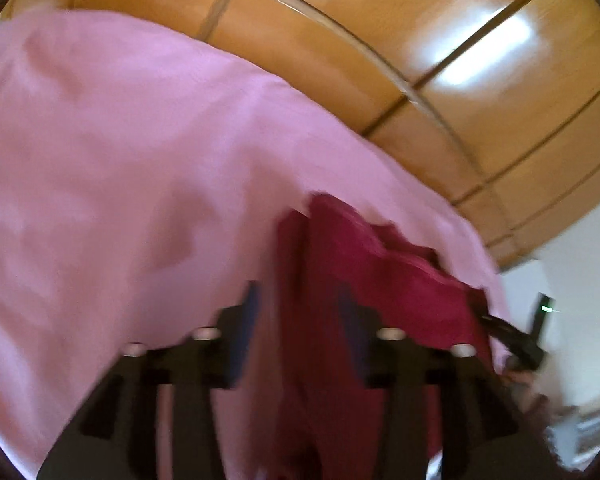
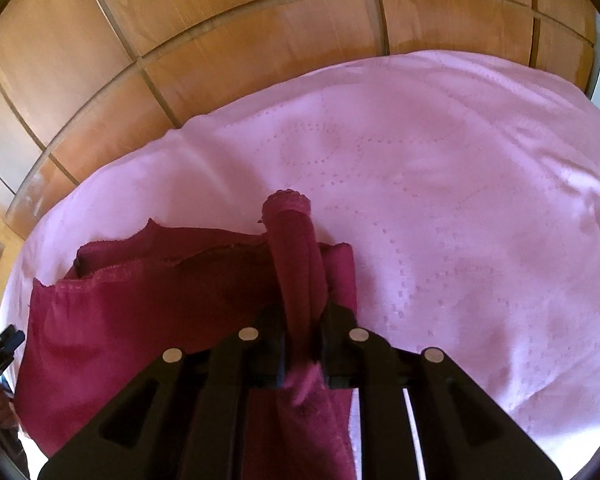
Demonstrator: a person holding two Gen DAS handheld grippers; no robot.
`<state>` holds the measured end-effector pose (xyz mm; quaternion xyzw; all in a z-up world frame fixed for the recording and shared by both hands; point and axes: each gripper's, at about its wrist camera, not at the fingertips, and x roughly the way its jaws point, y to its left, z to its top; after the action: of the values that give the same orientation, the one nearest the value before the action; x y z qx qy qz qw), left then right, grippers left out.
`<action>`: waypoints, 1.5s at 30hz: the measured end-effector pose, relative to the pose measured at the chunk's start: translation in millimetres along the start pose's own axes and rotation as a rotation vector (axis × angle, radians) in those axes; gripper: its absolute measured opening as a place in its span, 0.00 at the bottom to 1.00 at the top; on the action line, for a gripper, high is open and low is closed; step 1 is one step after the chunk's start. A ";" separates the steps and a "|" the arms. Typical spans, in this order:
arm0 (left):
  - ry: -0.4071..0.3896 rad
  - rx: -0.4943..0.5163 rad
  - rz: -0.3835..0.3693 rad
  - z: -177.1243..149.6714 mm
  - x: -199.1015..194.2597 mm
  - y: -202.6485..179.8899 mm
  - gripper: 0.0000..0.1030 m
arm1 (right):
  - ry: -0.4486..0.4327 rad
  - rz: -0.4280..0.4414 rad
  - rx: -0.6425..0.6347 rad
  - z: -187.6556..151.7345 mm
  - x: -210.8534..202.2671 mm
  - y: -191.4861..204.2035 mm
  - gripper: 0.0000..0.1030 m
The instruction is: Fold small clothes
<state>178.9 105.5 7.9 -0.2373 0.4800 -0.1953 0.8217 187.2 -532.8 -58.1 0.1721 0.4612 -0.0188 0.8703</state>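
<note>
The dark red garment [image 2: 148,300] is light and limp, so pinch bunched hems. The right gripper [image 2: 302,316] clamps its rolled edge; the left gripper [image 1: 300,312] stands half-wide, cloth loose between.

The dark red cloth [image 2: 148,304] lies partly folded on the pink sheet, its layered, frayed-looking edges stacked to the left of the right jaws. One bunched strip [image 2: 296,264] of it rises between those jaws, pinched, its rolled tip poking out beyond them. In the blurred left wrist view the same cloth [image 1: 380,276] hangs between and beyond the parted left jaws.
</note>
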 end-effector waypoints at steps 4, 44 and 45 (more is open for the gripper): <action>0.024 0.092 0.059 -4.2 11.5 -19.3 0.50 | -0.010 -0.022 -0.014 -1.8 -1.2 5.1 0.11; -0.114 0.421 0.343 -75.4 10.4 -86.8 0.06 | 0.083 0.190 0.015 -97.1 -88.0 -39.7 0.50; -0.104 0.424 0.343 -80.1 13.5 -87.2 0.06 | 0.113 0.207 0.027 -110.2 -85.7 -39.0 0.47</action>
<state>106.4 11.2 14.6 0.0151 0.4184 -0.1372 0.8977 42.7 -545.4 -56.6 0.2312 0.4888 0.0746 0.8379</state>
